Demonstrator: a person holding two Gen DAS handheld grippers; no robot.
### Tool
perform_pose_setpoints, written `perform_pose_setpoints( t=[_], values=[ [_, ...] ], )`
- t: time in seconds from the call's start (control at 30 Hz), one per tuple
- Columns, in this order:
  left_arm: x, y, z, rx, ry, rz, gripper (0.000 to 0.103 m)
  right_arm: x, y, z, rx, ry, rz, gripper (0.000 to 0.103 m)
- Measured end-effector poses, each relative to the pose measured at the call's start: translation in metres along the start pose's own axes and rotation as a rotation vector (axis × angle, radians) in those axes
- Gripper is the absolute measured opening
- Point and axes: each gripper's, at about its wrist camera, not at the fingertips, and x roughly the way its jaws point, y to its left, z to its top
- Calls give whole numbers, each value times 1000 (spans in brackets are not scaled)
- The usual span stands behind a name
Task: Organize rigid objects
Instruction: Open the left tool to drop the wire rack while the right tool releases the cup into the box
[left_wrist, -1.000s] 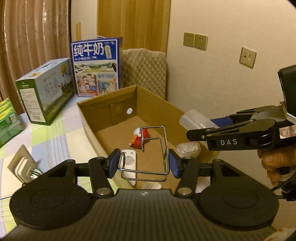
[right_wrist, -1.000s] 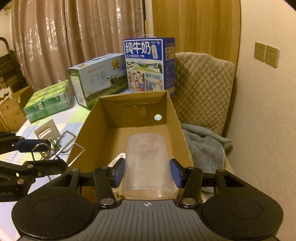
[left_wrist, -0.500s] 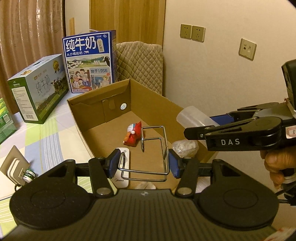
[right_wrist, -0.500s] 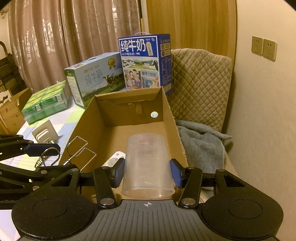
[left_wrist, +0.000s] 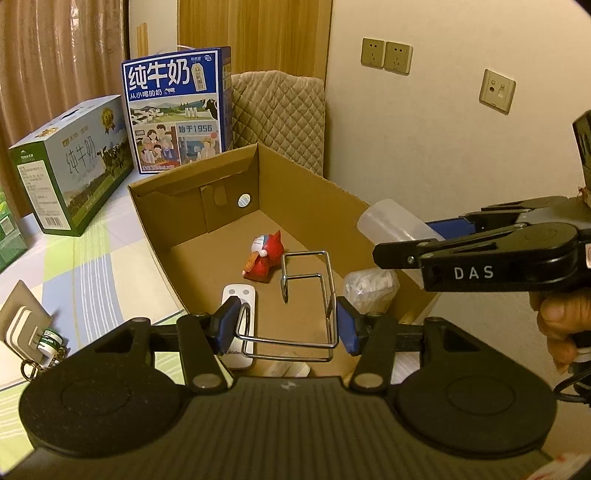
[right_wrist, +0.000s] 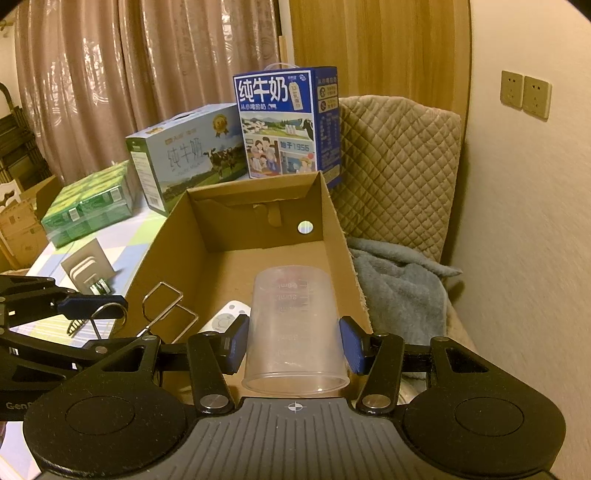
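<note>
My left gripper (left_wrist: 287, 323) is shut on a bent metal wire holder (left_wrist: 295, 341), which hangs over the near end of the open cardboard box (left_wrist: 314, 188). In the right wrist view the left gripper (right_wrist: 118, 321) and its wire holder (right_wrist: 162, 306) sit by the box's (right_wrist: 177, 251) left wall. My right gripper (right_wrist: 295, 345) is shut on a clear plastic measuring cup (right_wrist: 295, 325), held upside down above the box's near right side. The left wrist view shows this cup (left_wrist: 391, 221) in the right gripper (left_wrist: 402, 240).
Inside the box lie a red figurine (left_wrist: 264, 258), a white remote (left_wrist: 238, 321) and a clear bag (left_wrist: 369, 286). Milk cartons (left_wrist: 177, 114) (left_wrist: 74, 162) stand behind it, a hook plate (left_wrist: 22, 317) lies to the left, and a quilted chair (right_wrist: 399, 155) with a towel (right_wrist: 399, 288) stands to the right.
My left gripper has drifted a little to the right, toward the box, with the wire holder still in it. The right gripper and the cup have stayed in place.
</note>
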Motion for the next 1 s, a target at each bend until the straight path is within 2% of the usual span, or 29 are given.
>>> perform_pose_setpoints(
  t=[0.3,0.33,0.37,0.4,0.67,1.0],
  values=[
    [7,-1,0,7,-9,2,50,1,-2,-1,4,1,-3,49],
    [8,-1,0,3,-12,5,52,1,-3,-1,4,1,-3,49],
    [8,0,0,-2,-16,6,62,1,-4,-1,5,0,-3,49],
    [7,1,-1,-11,-27,8,64,1,-4,-1,5,1,-2,49],
    [-6,20,-1,-60,-40,45,64,1,0,-2,10,2,5,49],
    [-19,30,1,-73,-49,72,64,1,10,0,6,2,23,49]
  ],
)
